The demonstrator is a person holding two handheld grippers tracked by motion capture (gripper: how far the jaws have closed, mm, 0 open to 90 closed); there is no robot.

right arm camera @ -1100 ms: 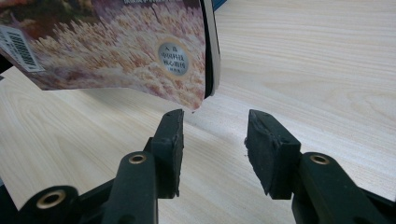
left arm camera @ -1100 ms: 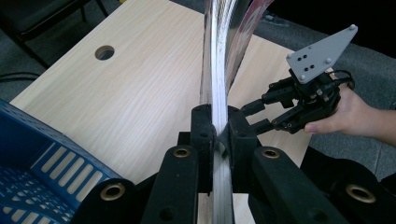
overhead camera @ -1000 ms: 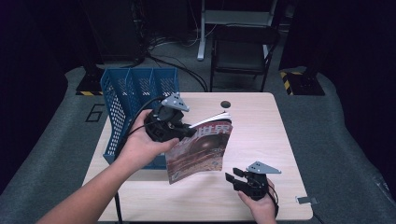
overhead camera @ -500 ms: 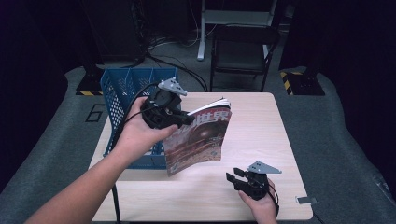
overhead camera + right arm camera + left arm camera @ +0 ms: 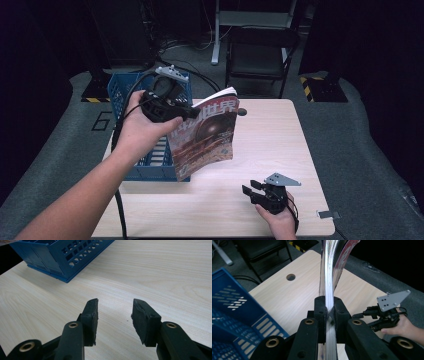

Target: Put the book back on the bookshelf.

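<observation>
A magazine (image 5: 205, 136) with a dark reddish cover hangs in the air over the table's left half, beside the blue basket (image 5: 131, 92). My left gripper (image 5: 186, 113) is shut on its upper left corner. In the left gripper view the two jaws pinch the magazine's edge (image 5: 327, 285) between them. My right gripper (image 5: 249, 188) rests low near the table's front right, held by a hand. Its jaws stand open over bare wood, with nothing between the pads (image 5: 90, 315).
The blue basket (image 5: 62, 255) with slotted dividers stands on the wooden table's (image 5: 270, 145) left side. A small round hole (image 5: 291, 277) is in the tabletop near its far edge. A black chair (image 5: 260, 50) stands behind the table. Bare wood lies between the magazine and my right gripper.
My left gripper has lifted the magazine up and carried it leftward, toward the blue basket. The right gripper has stayed where it was.
</observation>
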